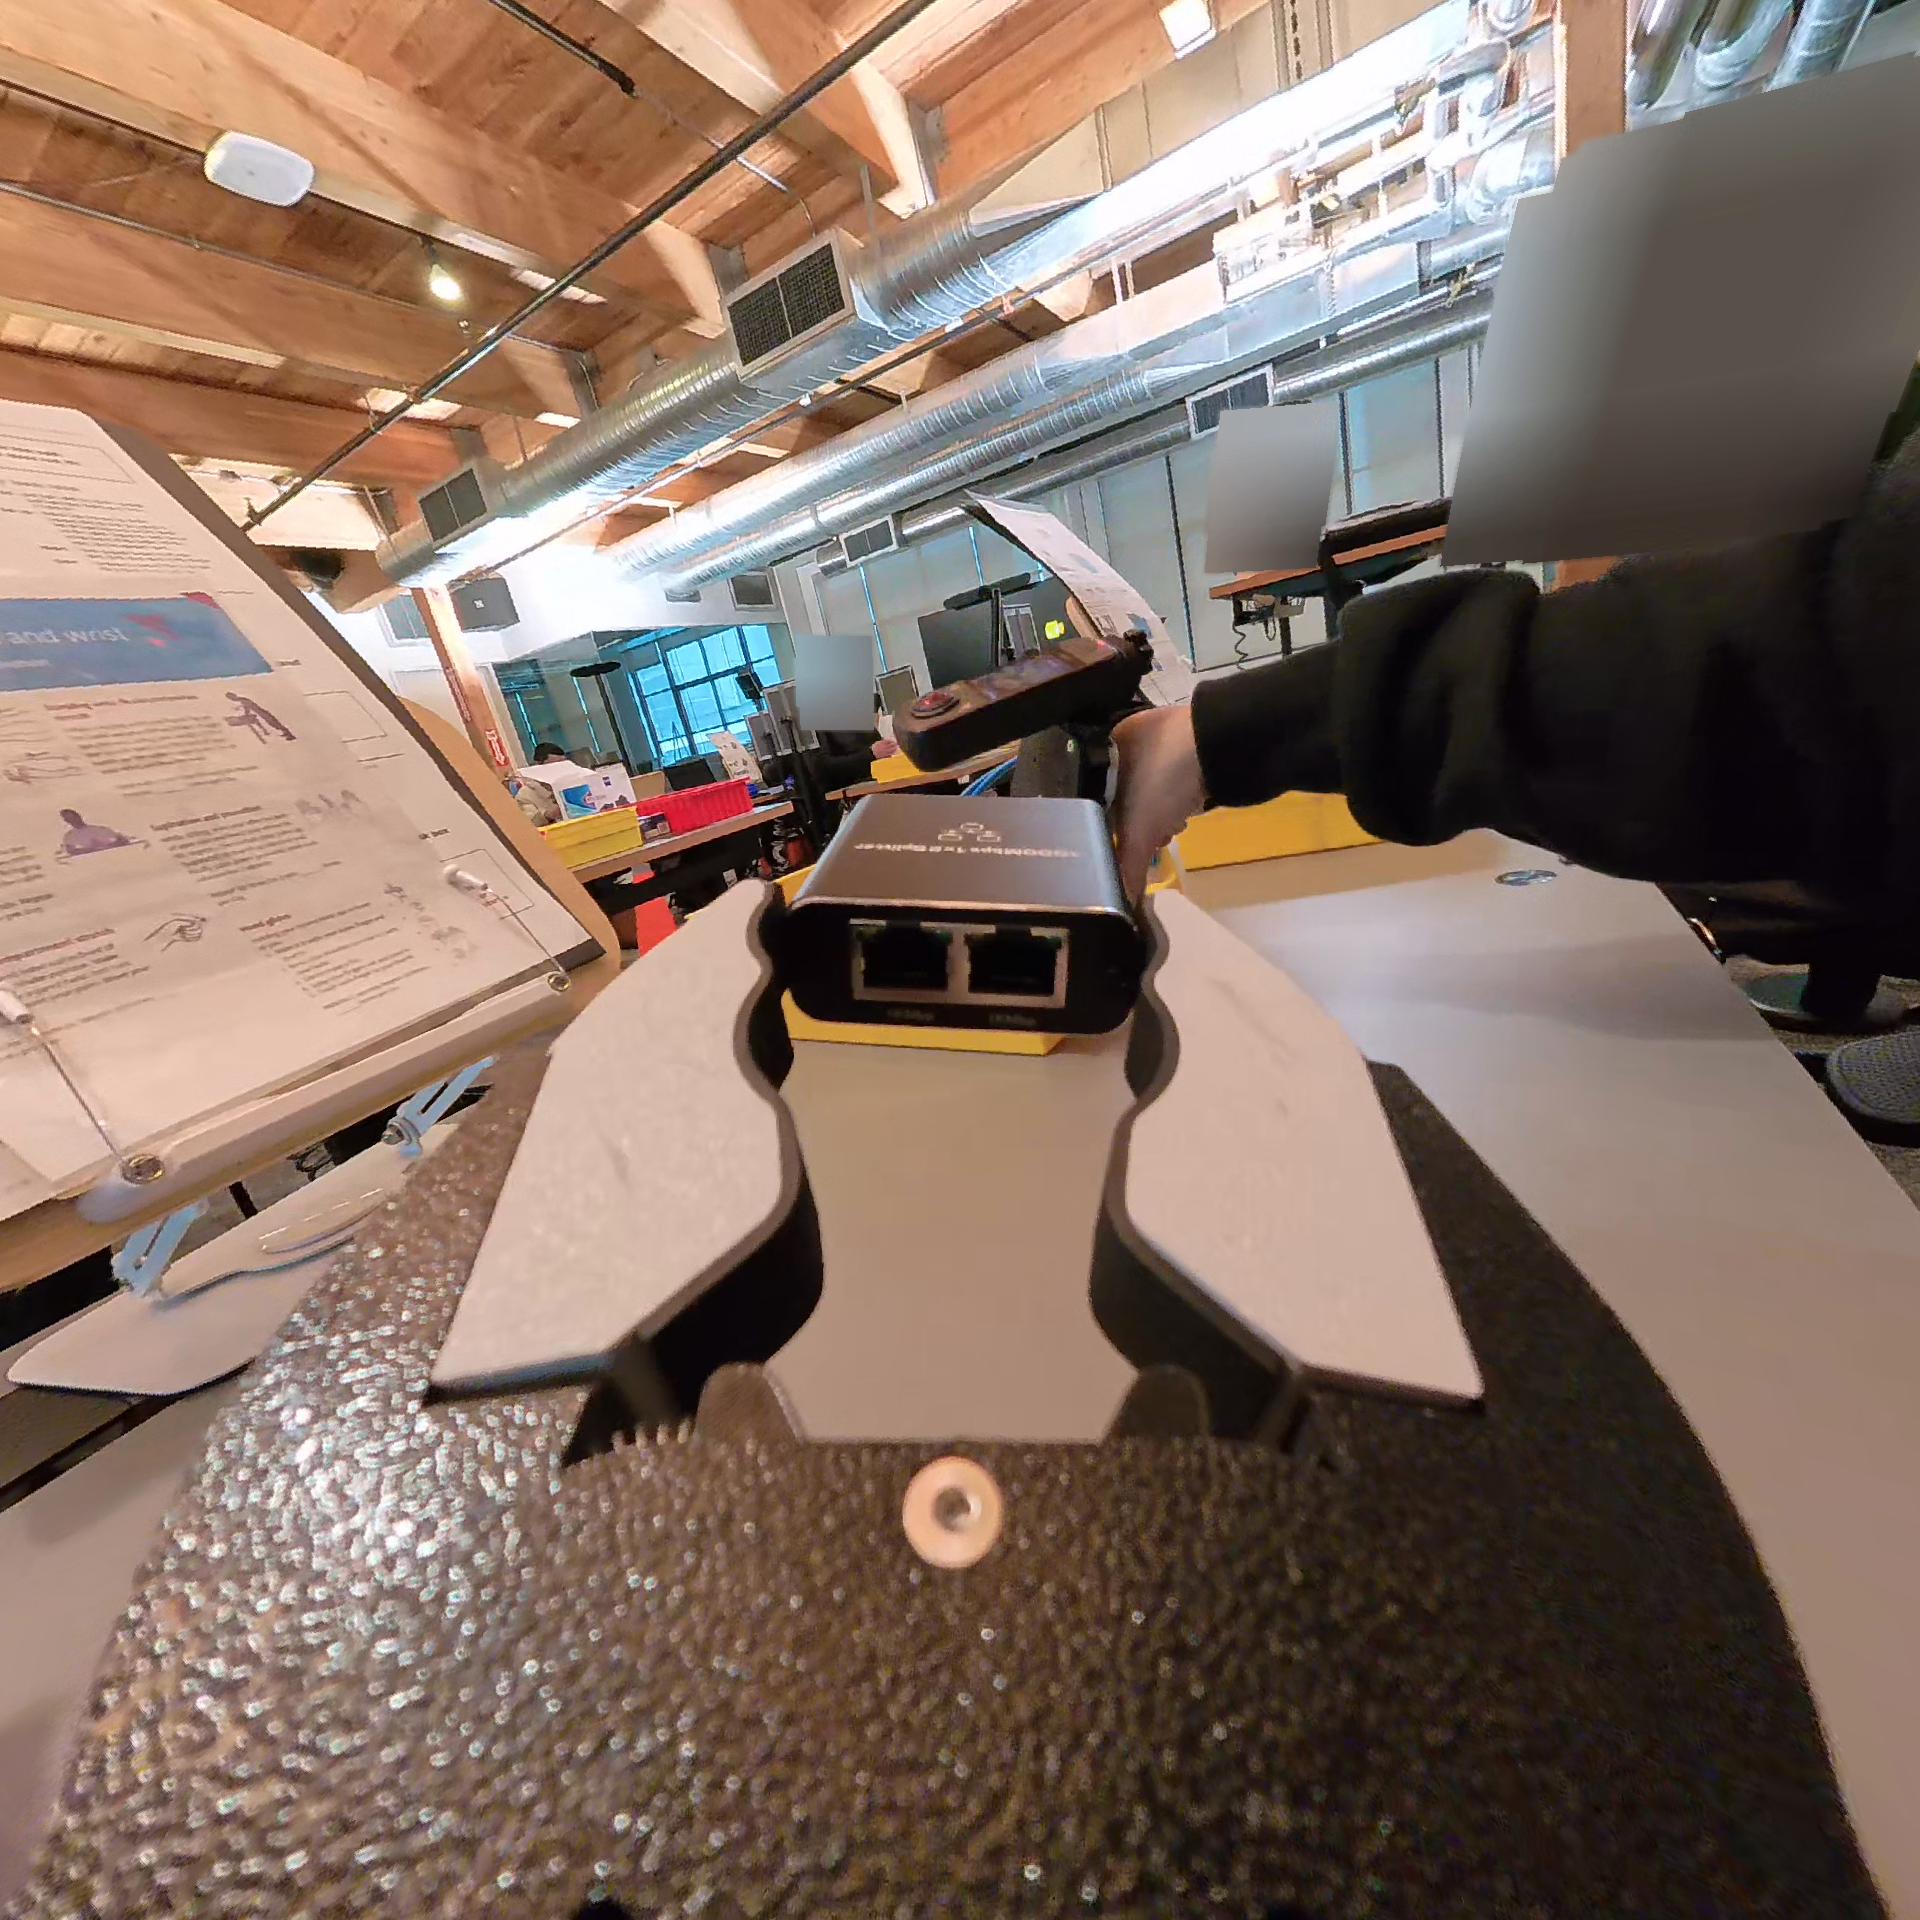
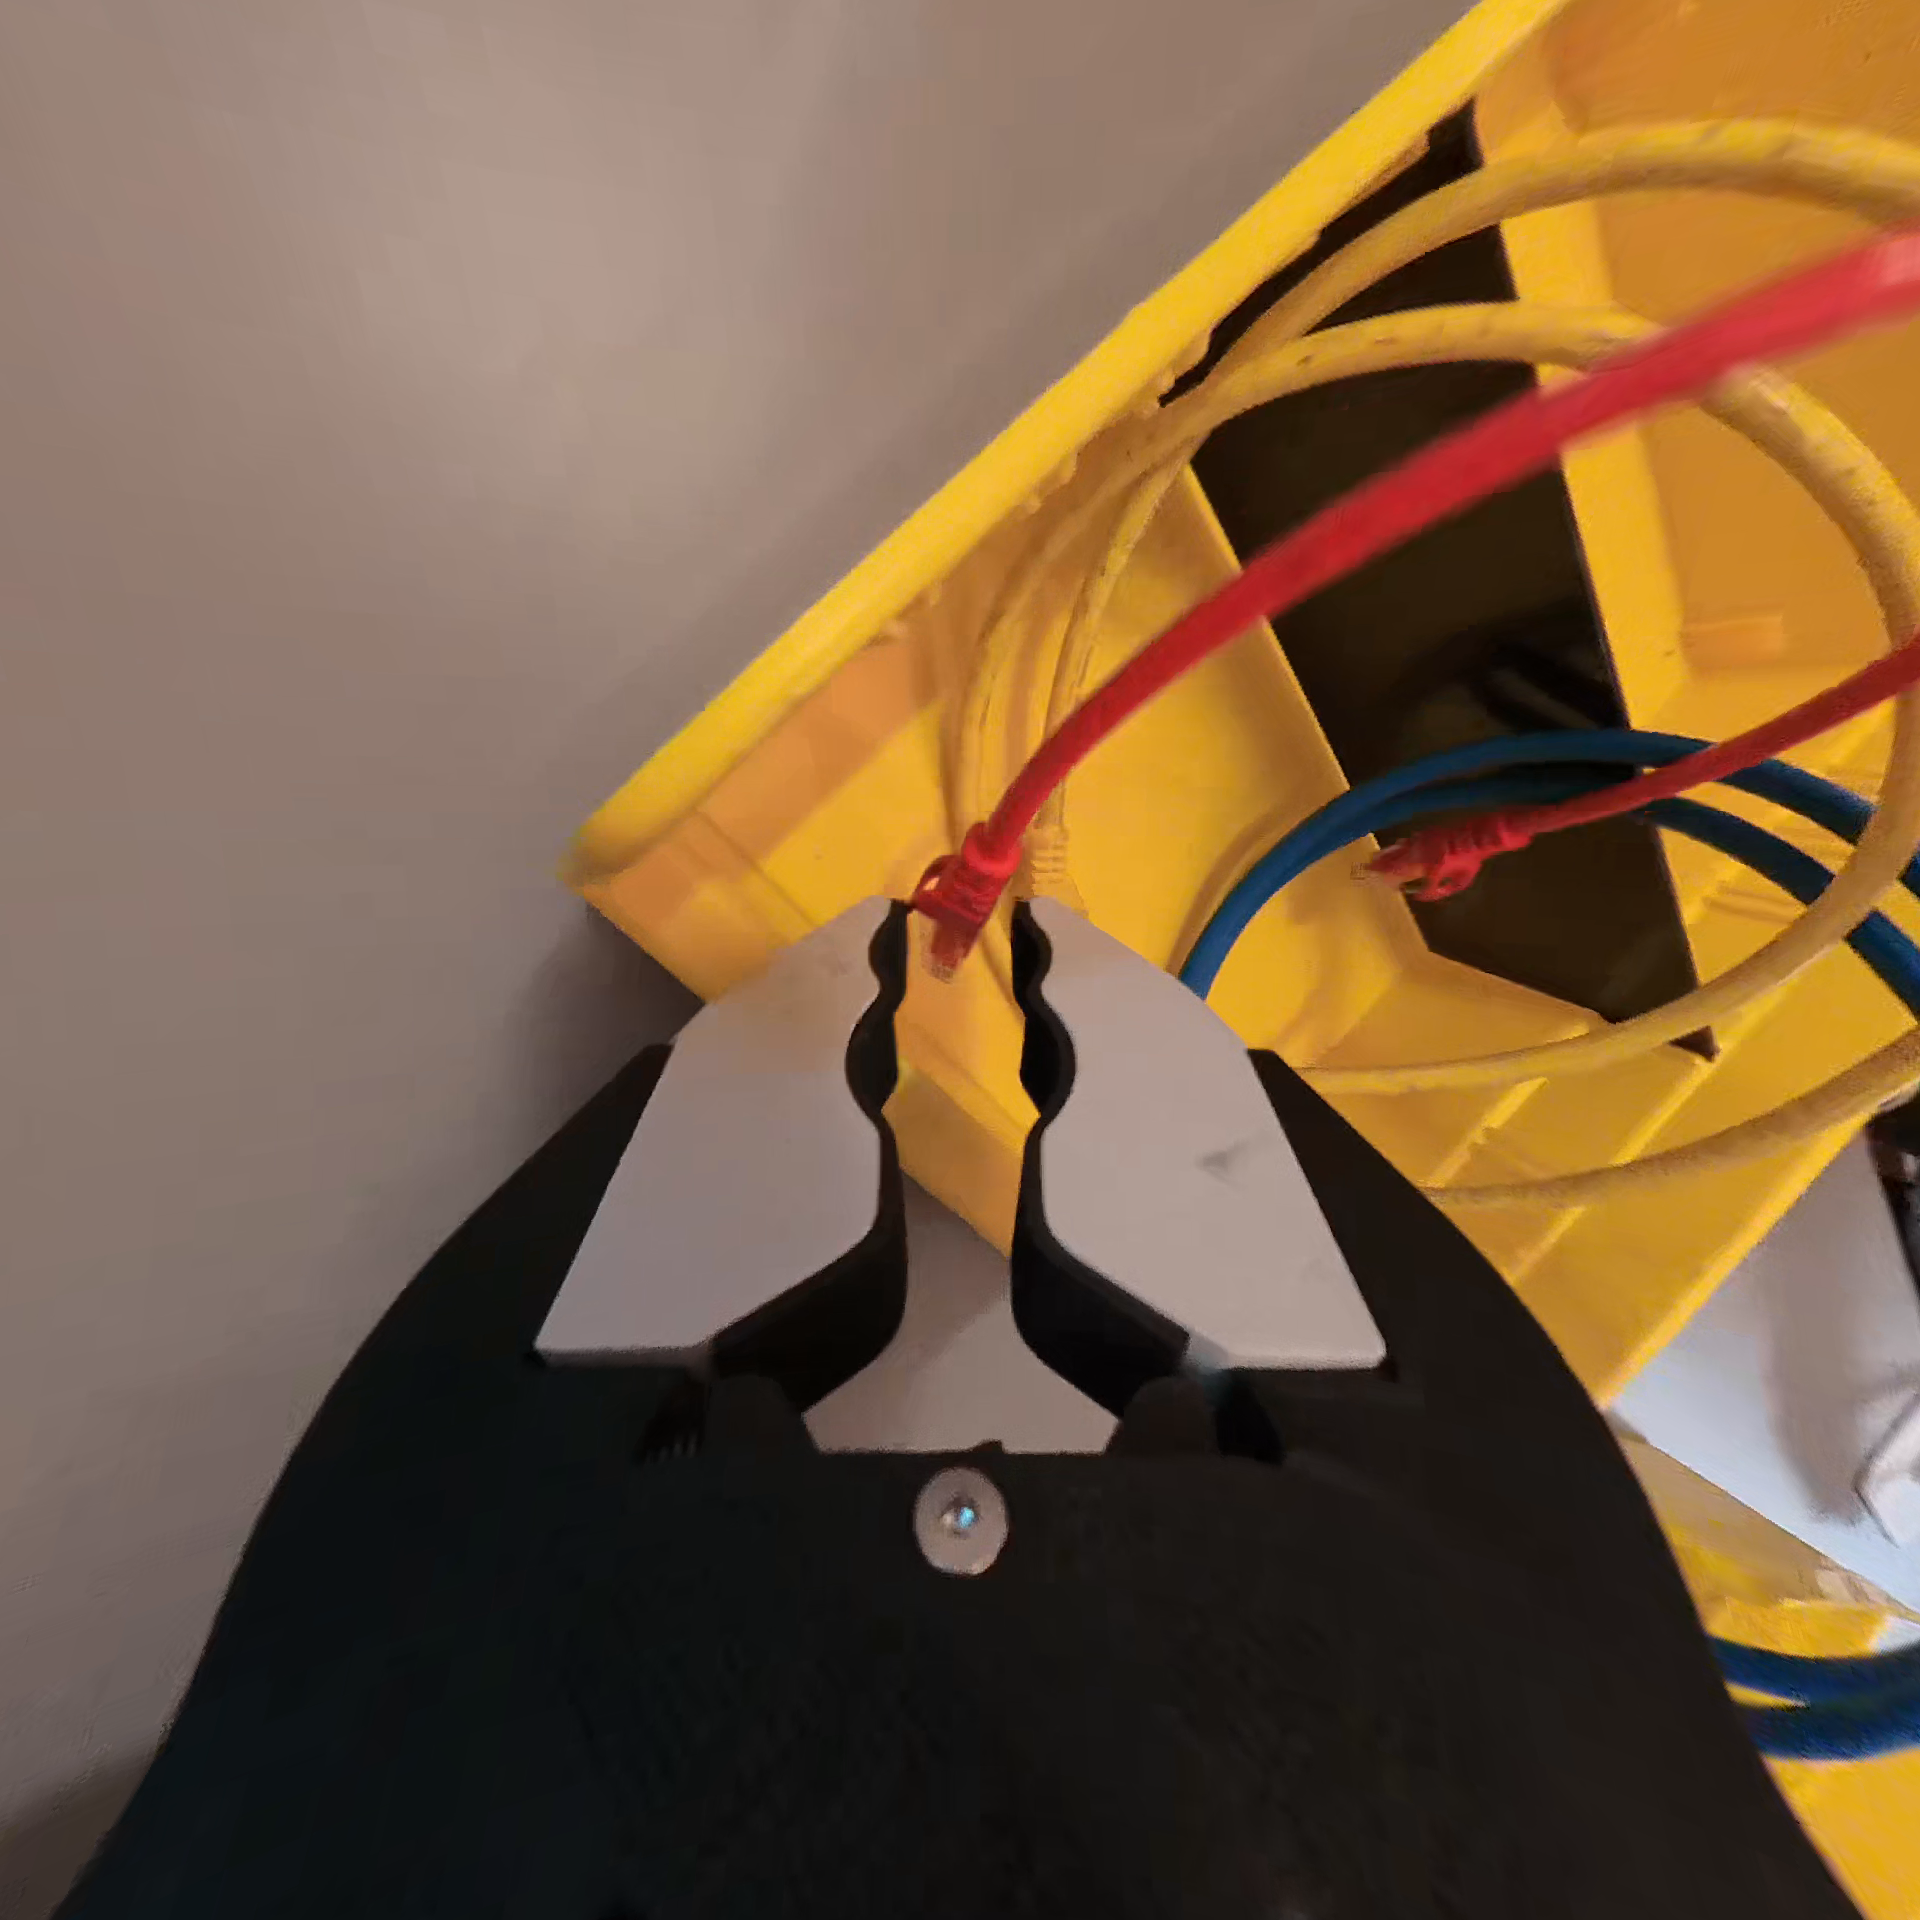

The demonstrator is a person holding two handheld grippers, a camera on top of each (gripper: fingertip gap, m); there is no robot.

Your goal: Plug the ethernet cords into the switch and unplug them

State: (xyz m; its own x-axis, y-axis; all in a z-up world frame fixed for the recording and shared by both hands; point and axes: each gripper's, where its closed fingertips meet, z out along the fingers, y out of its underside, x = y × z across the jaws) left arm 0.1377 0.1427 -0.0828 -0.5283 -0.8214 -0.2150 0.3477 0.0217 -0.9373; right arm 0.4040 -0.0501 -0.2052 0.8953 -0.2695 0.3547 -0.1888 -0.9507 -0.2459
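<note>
My left gripper (image 1: 956, 935) is shut on the black switch (image 1: 961, 862) and holds it by its two sides, above a yellow bin edge (image 1: 914, 1031). Two empty ports (image 1: 958, 958) face the camera. In the right wrist view my right gripper (image 2: 954, 920) points down into a yellow bin (image 2: 790, 748). Its jaws are closed to a narrow gap around the plug of a red ethernet cord (image 2: 956, 904). The cord arcs up to the right, and its other plug (image 2: 1444, 862) lies deeper in the bin. The right gripper's body and the hand on it (image 1: 1153, 769) show behind the switch.
A yellow cord (image 2: 1766, 416) and a blue cord (image 2: 1455, 769) coil in the bin with dividers. A tilted document stand (image 1: 260, 831) with a printed page stands at the left on the grey table (image 1: 1455, 987). A dark sleeve (image 1: 1558, 707) reaches in from the right.
</note>
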